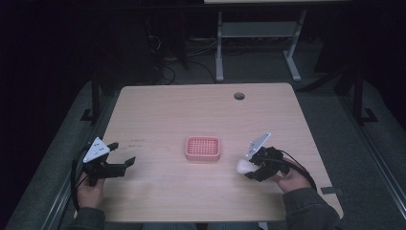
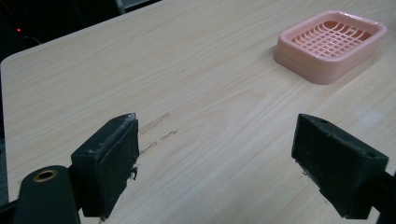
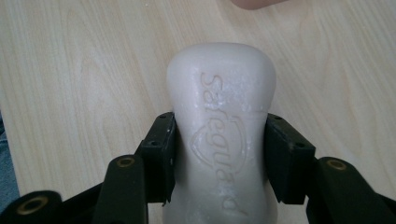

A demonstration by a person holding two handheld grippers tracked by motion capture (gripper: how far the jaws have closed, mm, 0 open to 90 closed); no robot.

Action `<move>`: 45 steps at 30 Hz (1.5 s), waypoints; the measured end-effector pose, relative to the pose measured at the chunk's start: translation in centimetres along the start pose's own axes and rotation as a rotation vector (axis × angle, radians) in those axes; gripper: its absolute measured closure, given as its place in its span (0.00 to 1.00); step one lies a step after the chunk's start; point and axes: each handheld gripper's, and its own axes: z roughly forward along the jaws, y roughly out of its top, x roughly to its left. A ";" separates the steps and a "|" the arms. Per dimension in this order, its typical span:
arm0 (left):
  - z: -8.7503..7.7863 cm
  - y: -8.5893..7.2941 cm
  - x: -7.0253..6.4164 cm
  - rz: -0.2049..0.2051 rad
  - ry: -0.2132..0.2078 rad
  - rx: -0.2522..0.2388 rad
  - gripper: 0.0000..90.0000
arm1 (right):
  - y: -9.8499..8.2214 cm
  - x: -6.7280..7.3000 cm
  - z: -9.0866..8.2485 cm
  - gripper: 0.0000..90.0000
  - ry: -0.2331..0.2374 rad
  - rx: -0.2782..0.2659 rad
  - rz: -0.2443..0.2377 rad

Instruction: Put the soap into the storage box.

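A white bar of soap (image 3: 222, 116) with raised lettering is clamped at its waist between the two black jaws of my right gripper (image 3: 219, 154), lifted a little above the wooden table (image 1: 201, 110). From above, the soap (image 1: 244, 166) pokes out to the left of the right gripper (image 1: 250, 167), to the right of a pink soap dish (image 1: 203, 148) with a grid floor. My left gripper (image 1: 123, 157) rests at the table's left front, jaws wide apart with nothing between them (image 2: 215, 158). The pink dish (image 2: 330, 44) lies ahead of it to the right.
A round cable hole (image 1: 239, 96) sits near the table's far edge. Behind the table stands a white desk frame (image 1: 258, 43) on a dark floor with cables. The table's pale wood stretches bare around the dish.
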 end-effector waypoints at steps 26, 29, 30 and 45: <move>0.0 0.0 0.1 -0.005 0.000 -0.005 0.16 | 4.4 -1.7 0.3 0.54 0.035 0.005 -0.059; -0.1 0.0 0.1 -0.005 0.001 -0.001 0.16 | 5.0 -1.9 0.4 0.54 0.041 0.006 -0.063; -0.1 0.0 0.1 -0.005 0.001 -0.001 0.16 | 5.1 -2.0 0.4 0.54 0.042 0.003 -0.068; -0.2 0.0 0.2 -0.008 0.001 -0.001 0.16 | 6.9 -2.8 0.4 0.54 0.055 0.007 -0.077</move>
